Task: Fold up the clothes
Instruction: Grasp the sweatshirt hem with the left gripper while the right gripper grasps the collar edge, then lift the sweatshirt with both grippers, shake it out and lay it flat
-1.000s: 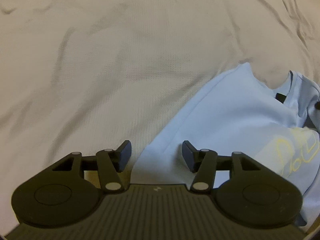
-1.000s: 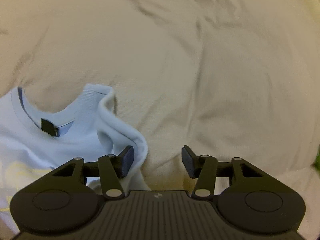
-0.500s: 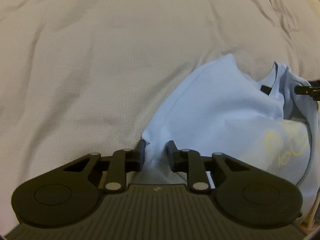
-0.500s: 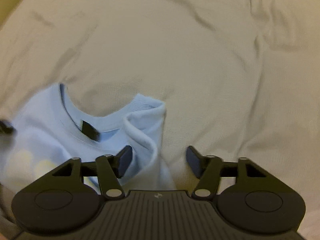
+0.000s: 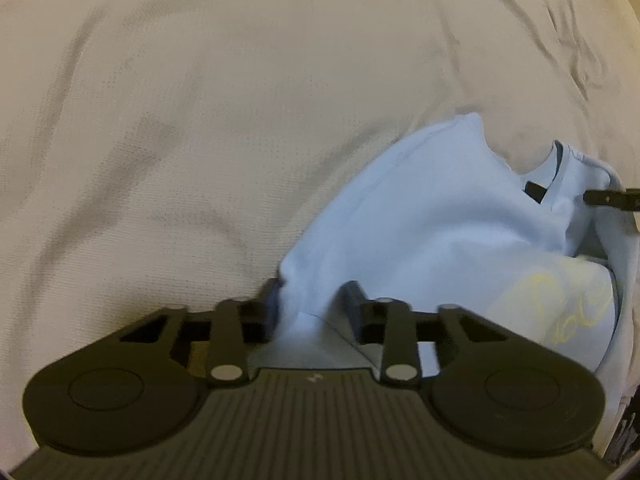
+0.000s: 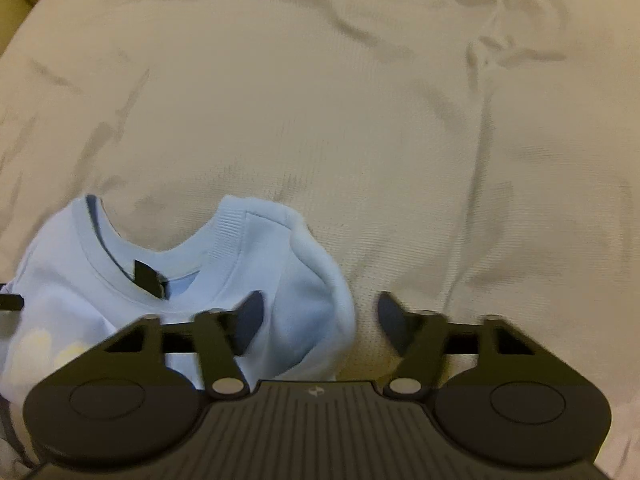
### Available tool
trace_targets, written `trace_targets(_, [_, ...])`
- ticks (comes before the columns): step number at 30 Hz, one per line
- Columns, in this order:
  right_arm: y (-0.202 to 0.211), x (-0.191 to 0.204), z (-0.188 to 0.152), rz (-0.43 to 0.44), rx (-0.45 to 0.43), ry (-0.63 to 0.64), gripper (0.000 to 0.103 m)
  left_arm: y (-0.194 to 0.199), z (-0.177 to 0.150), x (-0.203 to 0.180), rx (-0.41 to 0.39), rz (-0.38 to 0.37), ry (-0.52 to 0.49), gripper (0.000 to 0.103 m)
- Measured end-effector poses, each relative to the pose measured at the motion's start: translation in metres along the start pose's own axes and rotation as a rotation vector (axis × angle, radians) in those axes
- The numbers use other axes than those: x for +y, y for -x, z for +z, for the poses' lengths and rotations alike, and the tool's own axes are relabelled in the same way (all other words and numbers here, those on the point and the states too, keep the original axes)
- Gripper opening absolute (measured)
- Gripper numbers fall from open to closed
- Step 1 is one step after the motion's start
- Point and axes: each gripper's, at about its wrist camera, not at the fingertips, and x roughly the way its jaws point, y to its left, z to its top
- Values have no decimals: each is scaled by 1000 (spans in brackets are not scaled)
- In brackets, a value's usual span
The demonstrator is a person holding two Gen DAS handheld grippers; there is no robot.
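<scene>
- Left claw [image 5: 310, 298]: clamped on a fold of one light-blue shirt [image 5: 432, 216].
- Right claw [image 6: 318, 314]: fingers apart, straddling the shirt's shoulder fold.
- Shirt: 9 o'clock of the right claw, on one cream bedsheet [image 6: 340, 112]; one black neck label [image 6: 147, 278].

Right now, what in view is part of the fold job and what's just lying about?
Job:
shirt, light blue, collar label showing
left tongs, fingers either side of a shirt fold
right tongs, open, shirt shoulder between the fingers

Lying about:
sheet, cream, wrinkled, under the shirt
</scene>
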Motion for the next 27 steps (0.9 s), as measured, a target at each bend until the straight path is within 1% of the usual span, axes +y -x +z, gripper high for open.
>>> trace_targets(1, [-2,2,-1,-6,3,8,22,4,0,-1,-13,-3,-7,11])
trace_targets(2, [-1,2,-3,-8,-3,13,13,10,-1,-2,-27,-4,-18,9])
trace_targets(3, [4,0,-6,-7,-18,14,10,14,-2,-5,-35,-2,-31,8])
trace_targets(4, [9,-1,-9,-6,-33,15,9,19,-4,-8,-43,2,-44,8])
trace_targets(5, [14,-2,-12,-6,-48,16,9,20,-5,-11,-46,23,-59,10])
trace_targets(6, [18,-3,-14,-5,-58,13,9,17,-6,-12,-47,63,-63,15])
trace_targets(7, [21,-5,-15,-4,-63,7,9,14,-8,-12,-47,97,-65,27])
trace_targets(8, [24,-7,-17,-3,-68,0,10,13,-8,-8,-46,100,-56,37])
trace_targets(9, [25,-7,-17,-2,-72,-2,11,12,-9,-4,-45,97,-47,37])
trace_targets(11, [22,-5,-18,0,-77,2,16,8,-7,1,-39,32,-21,39])
trace_targets(12, [19,-4,-18,1,-78,0,17,6,-7,4,-29,12,-7,39])
trace_targets(13, [16,-2,-19,2,-78,-4,20,2,-7,5,-21,1,1,38])
trace_targets(14, [12,-1,-19,4,-78,-8,21,-2,-7,3,-21,5,2,34])
trace_targets(15, [11,0,-20,1,-81,-15,21,-2,-9,2,-26,12,-1,26])
trace_targets(16, [12,1,-22,-5,-89,-19,17,1,-11,1,-34,13,-4,11])
trace_targets(17, [16,2,-24,-11,-99,-18,7,5,-14,-3,-51,22,-9,7])
trace_targets(19, [31,4,-31,-27,-142,-13,6,22,-18,-11,-100,57,-44,5])
trace_targets(21, [53,5,-39,-44,-209,-8,5,49,-22,-22,-177,103,-80,4])
trace_targets(25, [132,-1,-59,-63,-397,-51,4,135,-19,-43,-405,130,-132,6])
trace_targets(27, [180,-2,-71,-66,-508,-63,3,177,-16,-58,-523,138,-172,6])
